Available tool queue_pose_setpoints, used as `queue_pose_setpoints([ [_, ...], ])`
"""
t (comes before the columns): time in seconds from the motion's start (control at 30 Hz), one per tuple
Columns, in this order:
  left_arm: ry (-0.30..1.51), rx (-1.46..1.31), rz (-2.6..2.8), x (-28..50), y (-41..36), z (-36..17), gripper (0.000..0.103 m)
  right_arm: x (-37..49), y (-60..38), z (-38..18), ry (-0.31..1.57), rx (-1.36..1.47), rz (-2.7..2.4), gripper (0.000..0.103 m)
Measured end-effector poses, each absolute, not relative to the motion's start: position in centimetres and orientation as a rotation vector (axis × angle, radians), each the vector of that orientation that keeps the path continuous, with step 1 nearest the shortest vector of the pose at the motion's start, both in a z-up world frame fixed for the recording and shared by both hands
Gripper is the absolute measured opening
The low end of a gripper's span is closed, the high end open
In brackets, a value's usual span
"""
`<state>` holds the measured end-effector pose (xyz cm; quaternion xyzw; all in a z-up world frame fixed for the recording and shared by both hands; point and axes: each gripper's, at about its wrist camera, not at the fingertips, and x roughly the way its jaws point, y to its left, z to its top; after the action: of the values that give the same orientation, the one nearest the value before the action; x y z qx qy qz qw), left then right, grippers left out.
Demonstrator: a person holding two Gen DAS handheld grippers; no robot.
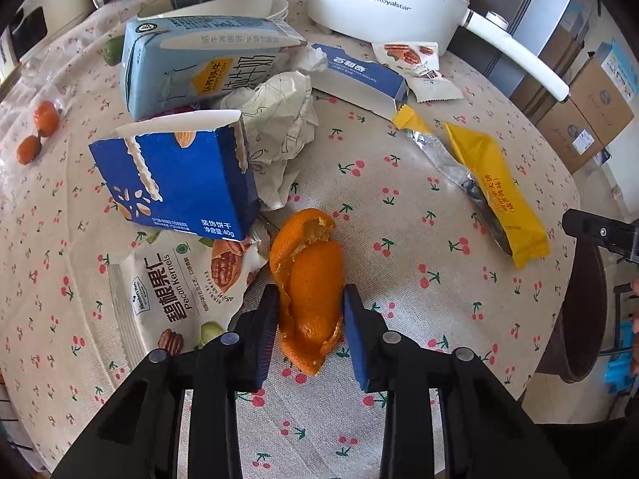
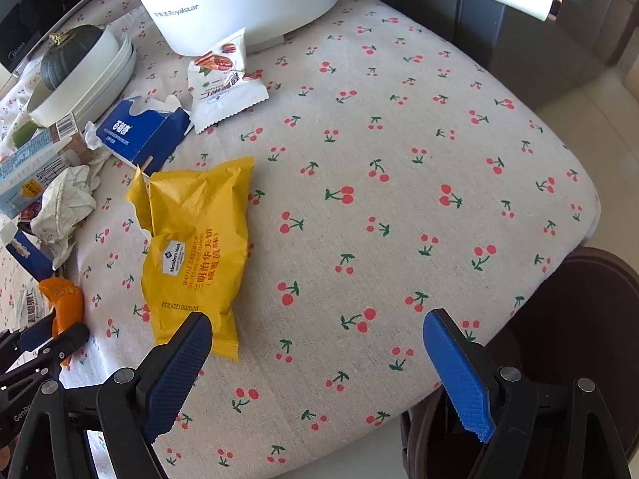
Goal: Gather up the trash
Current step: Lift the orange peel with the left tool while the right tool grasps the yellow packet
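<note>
The curled orange citrus peel is being straddled by the left claw on the cherry-print cloth surface — whether the blue pads are pressing on it cannot be told. The right claw is being held wide open and empty over bare cloth, its left pad lying just over the near end of the crumpled yellow snack wrapper. A dark round bin is being shown beside the surface's edge.

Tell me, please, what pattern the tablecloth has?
Red cherries on beige tablecloth; right wrist view shows it best.
</note>
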<state>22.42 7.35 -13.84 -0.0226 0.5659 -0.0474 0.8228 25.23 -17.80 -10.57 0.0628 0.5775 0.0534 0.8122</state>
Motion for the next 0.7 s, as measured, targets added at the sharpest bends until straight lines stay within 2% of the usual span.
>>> queue_pose_setpoints([
  [0.1,1.201,-0.090,-0.123,22.1,7.5,-13.2,0.026,25.5,-17.1,-10.7,1.234,0.149,0.122,0.090],
  [0.4,1.134,-0.162,-0.174,19.4,9.3,-9.8,0.026,26.3,-12.9,-11.6,1.236,0.130,0.206,0.090],
  [0.7,1.134,-0.237,-0.166,17.7,12.0,-8.9,0.026,27.0,-8.9,-13.9,1.230,0.004,0.182,0.091],
])
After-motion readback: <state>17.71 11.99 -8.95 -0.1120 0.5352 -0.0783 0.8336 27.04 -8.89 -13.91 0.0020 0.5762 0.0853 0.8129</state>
